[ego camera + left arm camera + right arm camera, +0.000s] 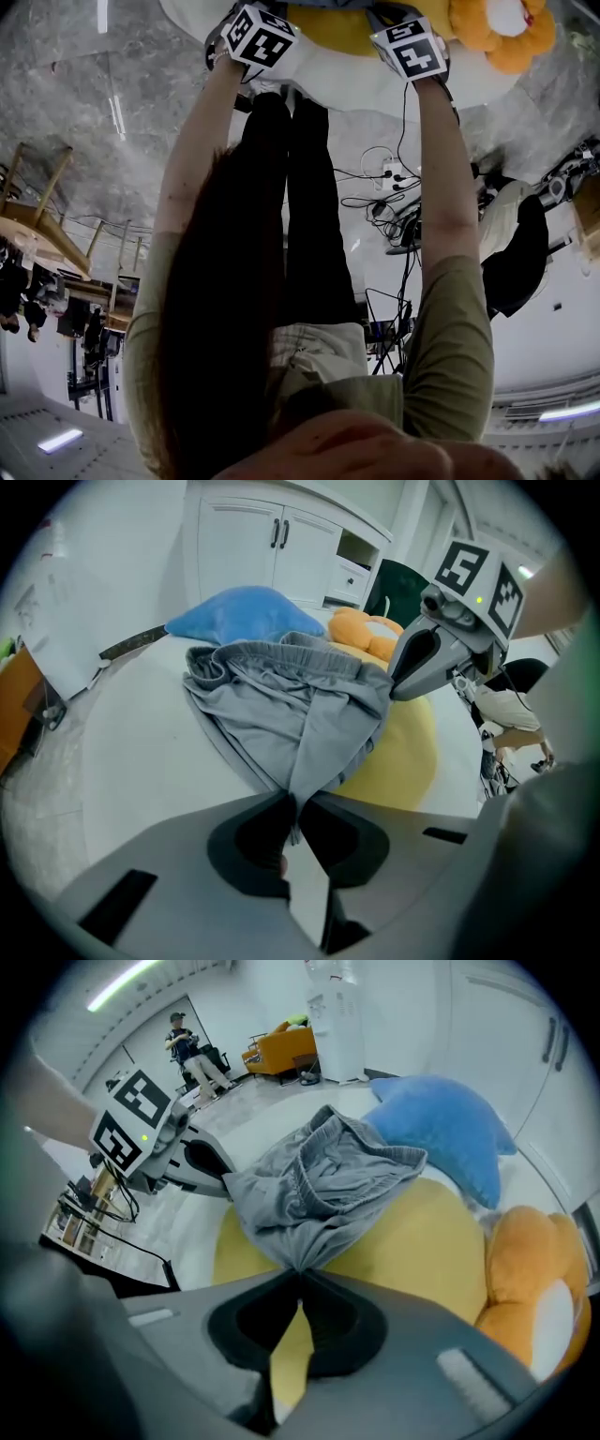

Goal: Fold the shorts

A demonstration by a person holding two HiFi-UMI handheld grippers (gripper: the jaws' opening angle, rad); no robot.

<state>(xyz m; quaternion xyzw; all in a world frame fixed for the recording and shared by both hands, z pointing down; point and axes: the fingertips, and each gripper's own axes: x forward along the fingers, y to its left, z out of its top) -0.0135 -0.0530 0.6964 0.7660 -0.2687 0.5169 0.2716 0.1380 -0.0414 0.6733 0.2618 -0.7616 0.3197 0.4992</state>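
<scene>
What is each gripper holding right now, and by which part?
Both hold the shorts: the left gripper pinches the fabric edge nearest it, the right gripper a bunched edge on its side.

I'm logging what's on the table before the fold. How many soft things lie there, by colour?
Grey: 1, the shorts
Blue: 1, a pillow
Yellow: 1, a cushion
Orange: 1, a plush
Total: 4
</scene>
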